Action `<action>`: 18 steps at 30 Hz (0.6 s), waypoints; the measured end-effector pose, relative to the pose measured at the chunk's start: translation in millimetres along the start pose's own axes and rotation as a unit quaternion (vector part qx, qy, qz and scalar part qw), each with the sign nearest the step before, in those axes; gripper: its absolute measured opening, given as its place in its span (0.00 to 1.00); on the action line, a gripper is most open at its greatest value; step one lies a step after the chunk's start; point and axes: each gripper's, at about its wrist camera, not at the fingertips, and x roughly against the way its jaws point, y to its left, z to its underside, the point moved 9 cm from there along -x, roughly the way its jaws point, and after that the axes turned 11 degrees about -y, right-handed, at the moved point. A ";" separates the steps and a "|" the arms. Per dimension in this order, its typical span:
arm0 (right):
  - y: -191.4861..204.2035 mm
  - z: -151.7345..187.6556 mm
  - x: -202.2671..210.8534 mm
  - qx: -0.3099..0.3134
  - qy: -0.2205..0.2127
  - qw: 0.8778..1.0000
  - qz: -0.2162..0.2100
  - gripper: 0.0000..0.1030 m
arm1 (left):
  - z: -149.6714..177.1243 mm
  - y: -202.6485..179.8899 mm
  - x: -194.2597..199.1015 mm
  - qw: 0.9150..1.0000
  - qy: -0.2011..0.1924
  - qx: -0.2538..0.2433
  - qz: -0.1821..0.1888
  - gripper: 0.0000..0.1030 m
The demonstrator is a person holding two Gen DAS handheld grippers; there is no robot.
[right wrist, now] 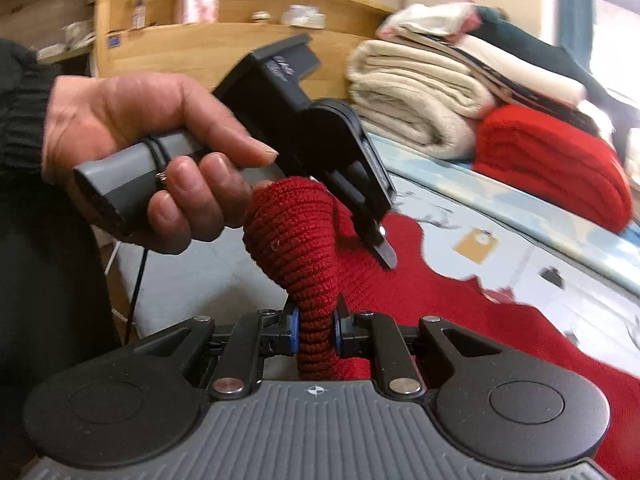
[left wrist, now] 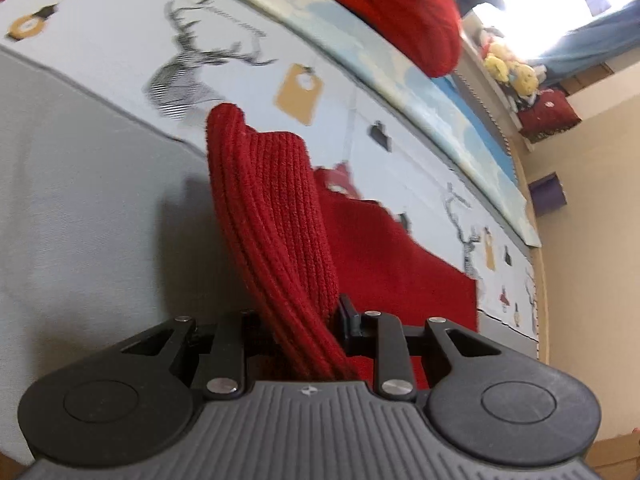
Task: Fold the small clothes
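left gripper [left wrist: 298, 320] clamps a fold of the red knit [left wrist: 276, 216], ribbed cloth bunched between the fingers and rising in a hump ahead of them; rest of the knit lies flat on the sheet [left wrist: 120, 40], which is white with deer heads and tan tags; grey cover [left wrist: 80, 200] on the near side; a second red knit [left wrist: 392, 8] sits further back on a blue blanket [left wrist: 460, 112]; plush toys [left wrist: 512, 72] on a shelf beyond, blurred.

right wrist view: right gripper [right wrist: 316, 328] is closed on a twisted neck of the same red knit [right wrist: 296, 240], blue pads [right wrist: 294, 330] pressing both sides, cloth bulging into a knob above; left gripper [right wrist: 384, 252] comes in from the upper left, held by the left hand [right wrist: 160, 152], tip down on the knit just beside that knob; knit spreads flat to the right over the sheet [right wrist: 560, 280]; behind, cream towels [right wrist: 420, 96] stacked next to the folded red knit [right wrist: 552, 160]; wooden headboard [right wrist: 224, 44] at the back.
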 end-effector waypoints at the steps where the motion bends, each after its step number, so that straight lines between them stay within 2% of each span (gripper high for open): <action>1: -9.3 0.7 6.4 -0.011 -0.001 1.000 0.013 0.15 | 0.7 -10.9 -2.2 1.000 -0.001 -0.005 0.006 0.28; 5: -52.6 7.8 37.1 -0.062 -0.004 0.995 0.073 0.15 | 7.1 -60.5 -16.6 0.999 0.002 -0.024 0.038 0.28; 8: -88.1 17.7 66.5 -0.104 -0.009 0.987 0.123 0.14 | 19.2 -110.0 -25.6 0.995 0.007 -0.059 0.078 0.35; 11: -119.6 30.4 96.9 -0.136 -0.012 0.975 0.178 0.14 | 36.1 -158.1 -27.5 0.986 0.023 -0.084 0.141 0.50; 12: -130.8 35.7 107.7 -0.149 -0.013 0.969 0.199 0.14 | 41.6 -169.8 -26.0 0.982 0.027 -0.090 0.161 0.59; 14: -155.0 48.5 129.6 -0.180 -0.012 0.952 0.246 0.13 | 49.7 -187.1 -22.6 0.977 0.021 -0.115 0.176 0.61; 15: -169.5 58.4 141.7 -0.203 -0.010 0.940 0.275 0.13 | 53.3 -191.7 -22.0 0.976 0.019 -0.128 0.174 0.61; 17: -194.0 84.2 161.1 -0.262 0.005 0.908 0.328 0.13 | 59.9 -191.5 -24.6 0.976 0.031 -0.137 0.164 0.61; 18: -206.8 103.3 169.2 -0.306 0.023 0.886 0.347 0.13 | 63.2 -189.0 -26.6 0.977 0.037 -0.137 0.156 0.61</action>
